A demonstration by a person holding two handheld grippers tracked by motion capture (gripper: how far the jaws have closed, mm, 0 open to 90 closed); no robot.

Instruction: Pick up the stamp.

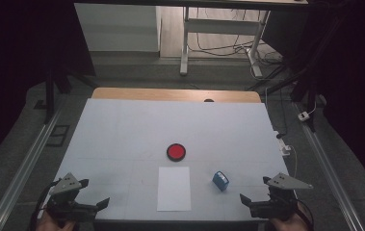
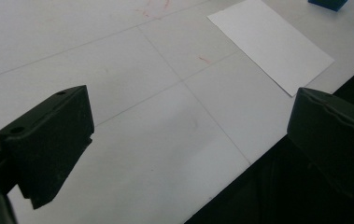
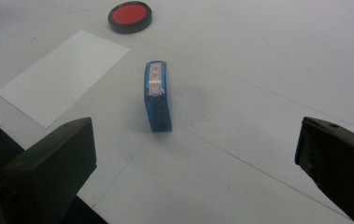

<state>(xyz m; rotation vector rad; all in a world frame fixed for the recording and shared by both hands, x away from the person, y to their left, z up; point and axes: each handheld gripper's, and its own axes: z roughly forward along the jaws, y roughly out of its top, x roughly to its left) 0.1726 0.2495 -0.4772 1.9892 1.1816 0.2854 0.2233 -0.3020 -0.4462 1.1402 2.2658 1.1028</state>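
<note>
Centrally, toward the near right of the table (image 1: 122, 125), a blue stamp (image 3: 157, 95) is recorded, resting on its long edge on the pale grey surface. Its body is a flat, rounded-corner block of translucent blue plastic, darker along the lower side. A narrow white label strip with small red characters is set into the upward-facing edge; the characters are too small to be read. The stamp is seen in the high view (image 1: 220, 180) just to the right of a white sheet of paper (image 1: 174, 188), apart from it and not touching. A round ink pad (image 1: 175, 152), red inside a black rim, is placed beyond the paper's far edge, near it but separate.

The right gripper (image 1: 254, 199) is held at the near right edge of the table, its jaws spread wide with nothing between them; in the right gripper view the stamp is framed ahead between the two black jaws, well short of contact. The left gripper (image 1: 96, 204) is held at the near left edge, its jaws likewise spread wide and empty, with the paper's near corner (image 2: 277, 44) seen ahead and to its right. Faint red smudges (image 2: 153, 9) are noted on the table surface.
</note>
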